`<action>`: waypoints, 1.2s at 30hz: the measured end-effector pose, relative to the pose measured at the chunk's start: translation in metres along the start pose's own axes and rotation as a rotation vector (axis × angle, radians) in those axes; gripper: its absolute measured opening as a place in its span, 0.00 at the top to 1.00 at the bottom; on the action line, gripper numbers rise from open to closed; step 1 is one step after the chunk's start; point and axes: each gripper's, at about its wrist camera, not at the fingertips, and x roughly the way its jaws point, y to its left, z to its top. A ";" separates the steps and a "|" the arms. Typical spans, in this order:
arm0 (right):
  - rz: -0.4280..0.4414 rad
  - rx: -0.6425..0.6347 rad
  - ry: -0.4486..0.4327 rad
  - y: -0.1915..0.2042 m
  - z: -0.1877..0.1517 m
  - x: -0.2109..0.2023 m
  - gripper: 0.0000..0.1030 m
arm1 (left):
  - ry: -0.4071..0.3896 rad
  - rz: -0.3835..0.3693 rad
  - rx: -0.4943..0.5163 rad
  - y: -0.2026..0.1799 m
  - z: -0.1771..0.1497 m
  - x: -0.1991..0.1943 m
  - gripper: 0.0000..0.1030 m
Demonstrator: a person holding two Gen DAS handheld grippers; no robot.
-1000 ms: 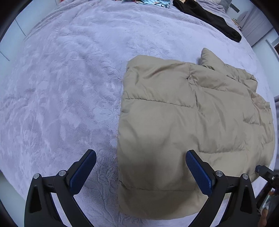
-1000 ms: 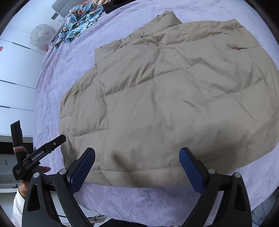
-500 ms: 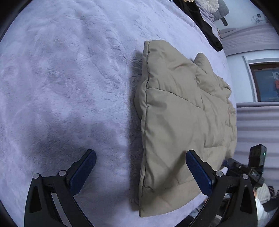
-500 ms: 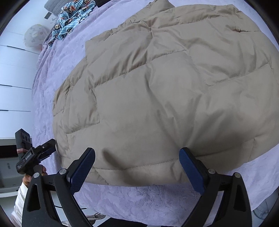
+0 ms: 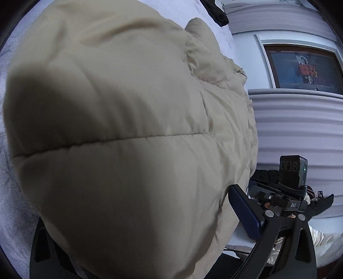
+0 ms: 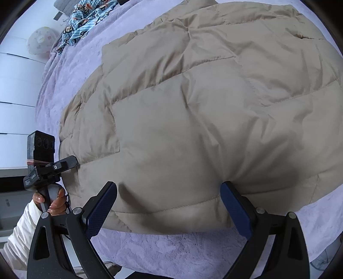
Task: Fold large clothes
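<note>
Where fingers [image 6: 235,209] spread: puffy quilted jacket [image 6: 203,107].

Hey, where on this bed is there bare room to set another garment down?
Bare blanket lies left of the beige jacket, up to the cartoon-print cloth, and in a narrow strip at the near edge. The middle is crowded: the jacket fills it.

Ahead of our right gripper [image 6: 168,207] the puffer jacket [image 6: 203,111] lies flat on the bed cover [image 6: 171,251], its near hem between our two spread fingers. To that gripper's left our left gripper [image 6: 70,162] meets the jacket's side edge. Far beyond, up left, a patterned garment [image 6: 90,19] lies on the bed, well apart from the jacket.
</note>
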 end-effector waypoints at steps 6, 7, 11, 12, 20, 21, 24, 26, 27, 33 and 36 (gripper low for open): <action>0.047 -0.020 0.026 0.004 0.006 -0.008 0.05 | -0.042 -0.006 0.010 -0.023 -0.001 -0.011 0.72; 0.064 -0.023 0.021 0.002 0.007 -0.013 0.05 | -0.051 -0.005 0.004 -0.029 -0.002 -0.015 0.72; 0.069 -0.016 -0.066 -0.013 0.013 -0.036 0.13 | -0.082 0.015 0.005 -0.056 -0.008 -0.031 0.72; 0.066 -0.015 -0.089 -0.019 0.017 -0.040 0.43 | -0.092 0.031 0.005 -0.065 -0.010 -0.034 0.72; 0.131 -0.029 -0.051 -0.056 0.045 -0.005 0.93 | -0.178 0.146 -0.004 -0.169 -0.015 -0.041 0.72; 0.147 -0.023 -0.038 -0.058 0.047 0.000 0.94 | -0.178 0.161 0.005 -0.186 -0.013 -0.036 0.72; 0.187 -0.024 -0.002 -0.064 0.056 0.013 0.98 | -0.169 0.217 0.018 -0.234 -0.003 -0.013 0.72; 0.208 -0.026 0.025 -0.066 0.059 0.020 0.98 | -0.151 0.255 0.025 -0.263 0.007 0.009 0.72; 0.217 -0.030 0.038 -0.067 0.062 0.022 0.98 | -0.140 0.267 0.033 -0.277 0.012 0.020 0.72; 0.309 -0.006 -0.026 -0.099 0.060 -0.032 0.98 | -0.015 0.281 0.159 -0.346 0.046 0.097 0.56; 0.318 0.076 -0.121 -0.142 0.050 -0.072 0.93 | 0.089 0.221 0.205 -0.363 0.062 0.144 0.30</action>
